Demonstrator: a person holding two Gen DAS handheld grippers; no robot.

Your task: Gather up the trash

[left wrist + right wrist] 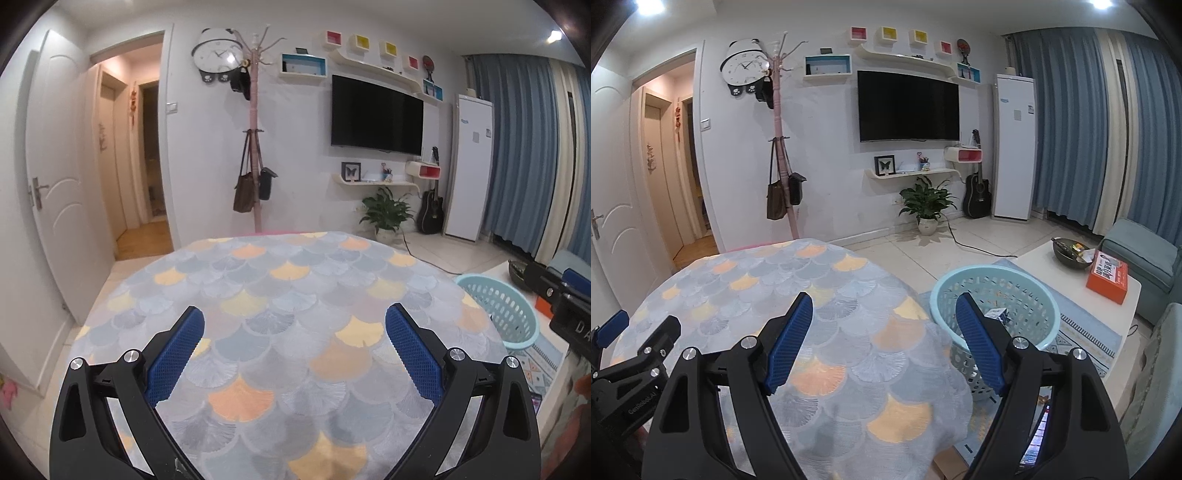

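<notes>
Turquoise basket (993, 306) beside the table holds a small carton (997, 315); both grippers (294, 332) (884, 321) gape empty.

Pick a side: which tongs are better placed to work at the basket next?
Right, probably. The right tongs are open, and one finger already overlaps the basket beside the round table. The left tongs are open too, over the tabletop, with the basket off to their right.

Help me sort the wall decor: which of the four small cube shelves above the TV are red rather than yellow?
The two outer cubes are red: the leftmost and the rightmost. The two between them are yellow inside.
</notes>
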